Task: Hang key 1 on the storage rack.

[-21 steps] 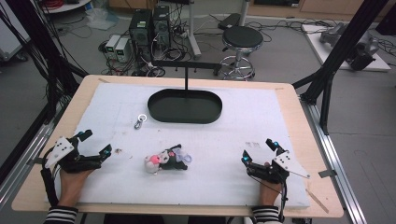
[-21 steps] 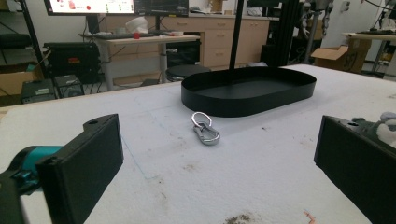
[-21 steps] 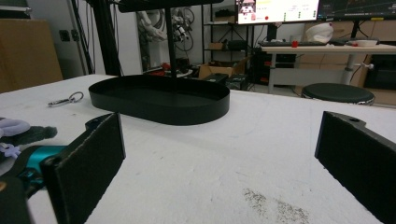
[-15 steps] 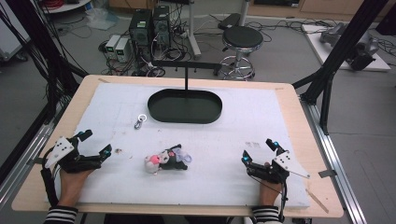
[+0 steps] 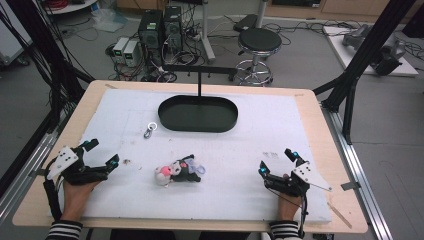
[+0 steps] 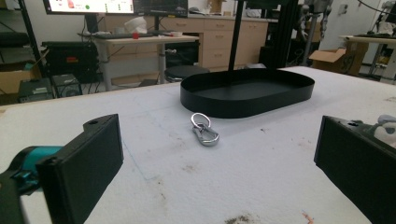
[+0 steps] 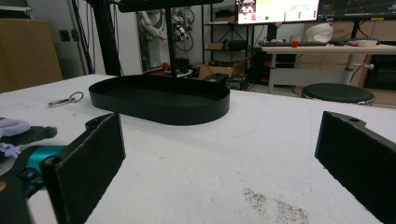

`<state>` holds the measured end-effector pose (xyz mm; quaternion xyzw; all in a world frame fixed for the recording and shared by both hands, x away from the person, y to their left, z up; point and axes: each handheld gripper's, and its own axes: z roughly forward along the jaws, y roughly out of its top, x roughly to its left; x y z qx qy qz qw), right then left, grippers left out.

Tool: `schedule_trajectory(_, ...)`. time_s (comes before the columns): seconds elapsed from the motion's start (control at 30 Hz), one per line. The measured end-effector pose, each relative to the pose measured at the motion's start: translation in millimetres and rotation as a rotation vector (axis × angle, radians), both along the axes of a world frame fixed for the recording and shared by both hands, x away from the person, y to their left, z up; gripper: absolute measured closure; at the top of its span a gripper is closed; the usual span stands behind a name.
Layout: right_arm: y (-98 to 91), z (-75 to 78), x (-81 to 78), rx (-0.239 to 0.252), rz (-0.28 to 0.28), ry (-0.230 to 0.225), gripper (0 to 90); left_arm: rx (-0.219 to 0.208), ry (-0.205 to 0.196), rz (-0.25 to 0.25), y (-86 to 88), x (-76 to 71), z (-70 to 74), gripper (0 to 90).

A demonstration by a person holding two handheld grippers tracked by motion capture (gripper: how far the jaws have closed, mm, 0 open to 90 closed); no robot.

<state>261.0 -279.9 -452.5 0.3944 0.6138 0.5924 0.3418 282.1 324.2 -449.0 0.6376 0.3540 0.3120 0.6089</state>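
Observation:
A small plush toy (image 5: 178, 171), black, pink and lilac, lies on the white mat near the front middle. A metal carabiner clip (image 5: 149, 131) (image 6: 204, 132) (image 7: 65, 99) lies left of the black oval tray (image 5: 198, 114) (image 6: 247, 92) (image 7: 161, 99), which stands at the back middle. My left gripper (image 5: 102, 153) (image 6: 219, 172) rests open on the mat at the front left, nothing between its jaws. My right gripper (image 5: 275, 160) (image 7: 222, 163) rests open at the front right, also empty. The plush toy (image 7: 14, 130) shows at the left edge of the right gripper view.
A thin black post (image 5: 199, 85) rises behind the tray. The white mat (image 5: 250, 135) covers most of the wooden table (image 5: 320, 130). A stool (image 5: 257, 42), computer boxes (image 5: 160, 27) and cables stand on the floor beyond the far edge.

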Motion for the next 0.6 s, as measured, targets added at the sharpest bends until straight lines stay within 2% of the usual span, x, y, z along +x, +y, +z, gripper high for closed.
schedule_trajectory(0.17, -0.3, 0.1, 0.3, 0.001, 0.001, -0.003, 0.8, 0.032, -0.009, -0.027, -3.0, -2.4, 12.9, 1.7)
schedule_trajectory(0.3, 0.0, 0.0, 0.0, -0.004, 0.002, -0.003, 0.8, 0.066, -0.011, -0.073, -7.1, -1.3, 28.0, 1.7)
schedule_trajectory(0.47, 0.0, 0.0, 0.0, -0.003, 0.002, -0.002, 0.8, 0.146, 0.007, -0.133, -14.8, 4.2, 43.9, 1.7)
schedule_trajectory(0.6, 0.0, 0.0, 0.0, -0.005, 0.002, -0.003, 0.8, 0.180, 0.021, -0.188, -21.9, 8.7, 55.3, 1.7)
